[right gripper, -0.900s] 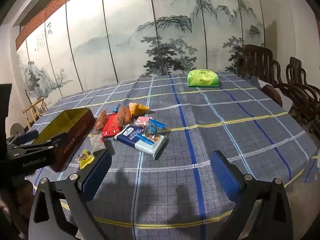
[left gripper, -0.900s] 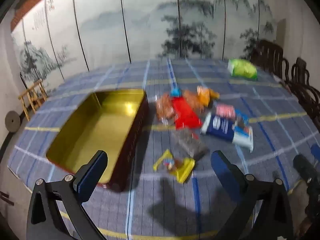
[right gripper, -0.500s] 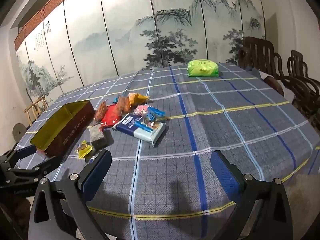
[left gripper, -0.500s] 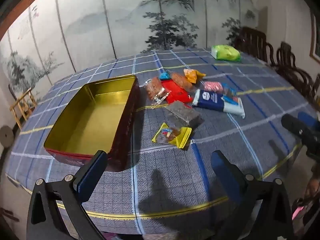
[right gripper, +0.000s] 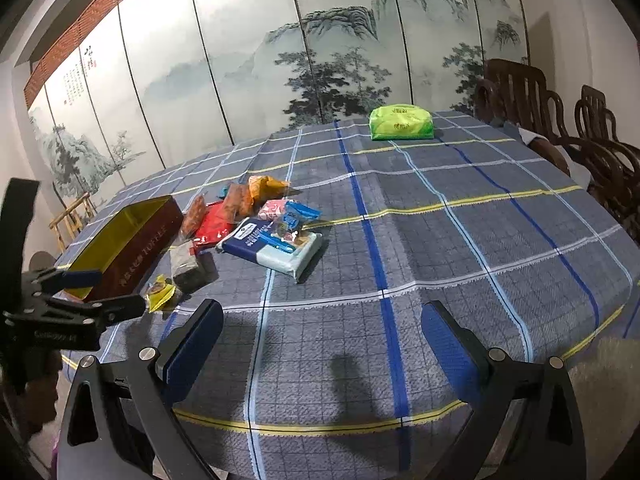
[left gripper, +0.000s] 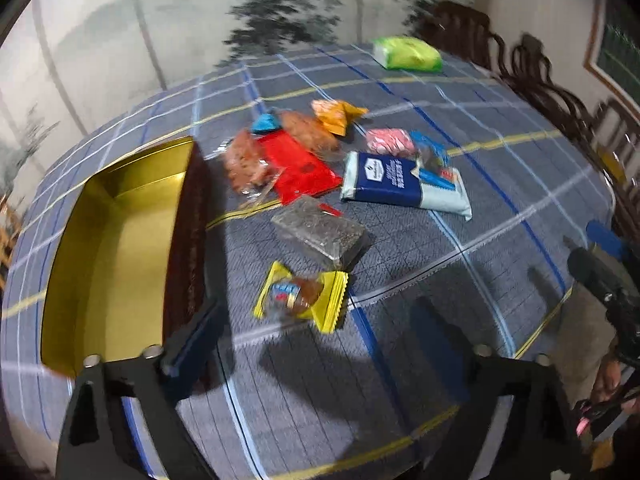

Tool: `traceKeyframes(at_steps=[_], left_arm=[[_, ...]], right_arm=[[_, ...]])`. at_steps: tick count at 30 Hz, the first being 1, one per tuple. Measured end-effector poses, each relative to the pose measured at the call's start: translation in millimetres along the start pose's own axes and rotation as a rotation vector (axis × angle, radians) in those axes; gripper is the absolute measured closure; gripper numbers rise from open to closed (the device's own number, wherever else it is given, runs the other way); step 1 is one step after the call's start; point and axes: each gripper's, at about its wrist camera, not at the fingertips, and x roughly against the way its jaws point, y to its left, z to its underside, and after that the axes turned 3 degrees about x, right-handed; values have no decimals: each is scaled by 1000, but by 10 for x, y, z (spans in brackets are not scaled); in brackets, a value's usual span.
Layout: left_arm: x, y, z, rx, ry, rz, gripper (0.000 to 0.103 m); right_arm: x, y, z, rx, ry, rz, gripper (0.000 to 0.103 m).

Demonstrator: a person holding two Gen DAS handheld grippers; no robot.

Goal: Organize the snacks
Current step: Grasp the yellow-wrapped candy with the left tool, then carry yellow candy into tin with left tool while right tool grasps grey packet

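Note:
An open gold-lined tin (left gripper: 120,248) with dark red sides sits at the left of the plaid table; it also shows in the right wrist view (right gripper: 120,240). To its right lies a pile of snacks: a yellow packet (left gripper: 304,296), a dark packet (left gripper: 320,232), a red packet (left gripper: 300,168), a navy and pale blue pack (left gripper: 400,184) and several smaller ones. My left gripper (left gripper: 320,344) is open and empty, just short of the yellow packet. My right gripper (right gripper: 322,340) is open and empty over the table's near edge.
A green pack (right gripper: 400,122) lies apart at the far side of the table (right gripper: 460,240). Dark wooden chairs (right gripper: 560,128) stand at the right. A painted folding screen (right gripper: 320,40) closes the back. A small wooden rack (right gripper: 72,216) stands at far left.
My left gripper has moved forward and down toward the yellow packet and the tin, so the snacks look larger. My right gripper has shifted slightly. Both stay open.

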Motion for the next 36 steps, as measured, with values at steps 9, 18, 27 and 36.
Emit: traceKeyframes(at_steps=[9, 18, 27, 36], left_arm=[[-301, 64, -149, -121, 87, 26, 18], [-563, 166, -178, -119, 156, 29, 32], [-482, 167, -144, -124, 102, -12, 72], [-284, 93, -134, -142, 29, 24, 73]], right_arm=[[-9, 2, -5, 2, 2, -9, 4], [-45, -16, 2, -9, 12, -15, 4], [-56, -5, 3, -7, 18, -18, 4], [-54, 4, -11, 3, 13, -13, 4]])
